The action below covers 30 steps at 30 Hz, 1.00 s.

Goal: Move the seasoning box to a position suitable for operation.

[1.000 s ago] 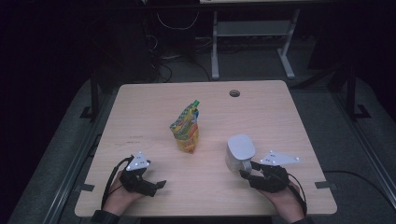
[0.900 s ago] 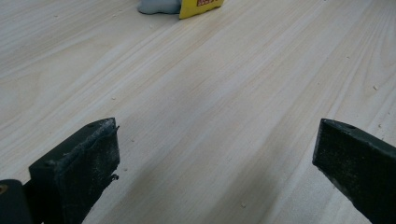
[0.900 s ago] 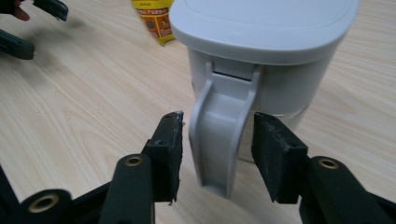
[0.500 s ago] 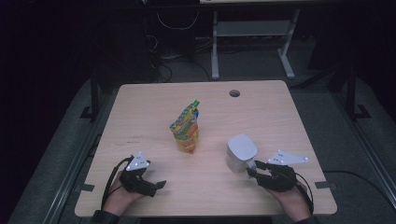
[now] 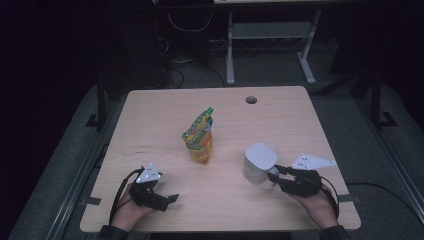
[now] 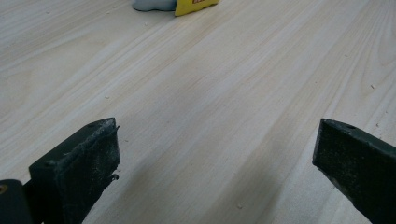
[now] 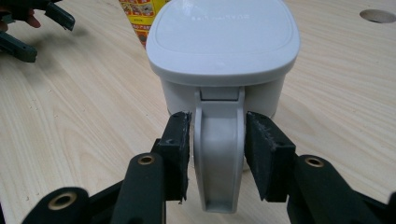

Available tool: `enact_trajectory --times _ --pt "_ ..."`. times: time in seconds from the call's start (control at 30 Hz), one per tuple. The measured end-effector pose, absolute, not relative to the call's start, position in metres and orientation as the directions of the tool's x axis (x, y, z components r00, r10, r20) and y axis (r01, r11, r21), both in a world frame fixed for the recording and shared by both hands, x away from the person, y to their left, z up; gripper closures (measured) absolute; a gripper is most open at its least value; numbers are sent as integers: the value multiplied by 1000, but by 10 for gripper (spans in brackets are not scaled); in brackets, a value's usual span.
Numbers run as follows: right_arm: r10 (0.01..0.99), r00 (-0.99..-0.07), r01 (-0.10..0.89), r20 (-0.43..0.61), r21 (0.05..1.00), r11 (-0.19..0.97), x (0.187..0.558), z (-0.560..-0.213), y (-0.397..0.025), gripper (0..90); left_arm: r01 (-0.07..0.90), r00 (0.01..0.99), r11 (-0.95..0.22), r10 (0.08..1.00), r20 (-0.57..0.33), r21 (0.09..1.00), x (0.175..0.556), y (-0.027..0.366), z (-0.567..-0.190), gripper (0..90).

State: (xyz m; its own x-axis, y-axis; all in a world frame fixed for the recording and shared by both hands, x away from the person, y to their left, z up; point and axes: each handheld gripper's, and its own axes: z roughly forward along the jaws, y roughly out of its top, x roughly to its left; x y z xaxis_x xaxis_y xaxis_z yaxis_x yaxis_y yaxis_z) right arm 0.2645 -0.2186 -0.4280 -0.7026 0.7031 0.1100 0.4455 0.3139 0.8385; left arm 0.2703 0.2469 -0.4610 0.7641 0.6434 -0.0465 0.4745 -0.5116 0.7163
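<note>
A white lidded container (image 5: pixel 259 161) stands on the wooden table (image 5: pixel 160 115) at the right front, its handle (image 7: pixel 218 158) facing me. My right gripper (image 5: pixel 274 175) (image 7: pixel 217 127) has its jaws pressed against both sides of that handle. A colourful snack bag (image 5: pixel 199 137) stands upright in the middle of the table, and its lower part (image 7: pixel 140 14) rises behind the container. My left gripper (image 5: pixel 169 201) (image 6: pixel 215 140) rests low over bare wood at the left front. It is open, with nothing between its wide-apart jaws.
A round cable hole (image 5: pixel 251 99) (image 7: pixel 377 15) sits near the table's far edge. The left gripper (image 7: pixel 42 23) appears far off in the right gripper view. The bag's yellow base (image 6: pixel 196 3) lies ahead of the left gripper. Dark floor and a metal frame (image 5: pixel 270 35) lie beyond the table.
The right hand has shifted slightly to the right while its jaws stay at the container's handle. The container has hardly moved, and the left gripper and snack bag have not moved.
</note>
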Motion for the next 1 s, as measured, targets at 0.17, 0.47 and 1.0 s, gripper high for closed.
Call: enact_trajectory --times 0.17,0.47,1.0 --pt "702 -706 441 100 837 324 266 -427 -218 614 477 761 -506 647 -50 719 270 247 -461 2" --pt "695 -713 439 90 831 343 267 -428 -216 678 479 765 -508 642 -57 716 270 246 -462 2" --pt "622 -779 385 83 846 370 273 -428 -199 686 475 775 -515 629 -62 714 271 244 -463 2"
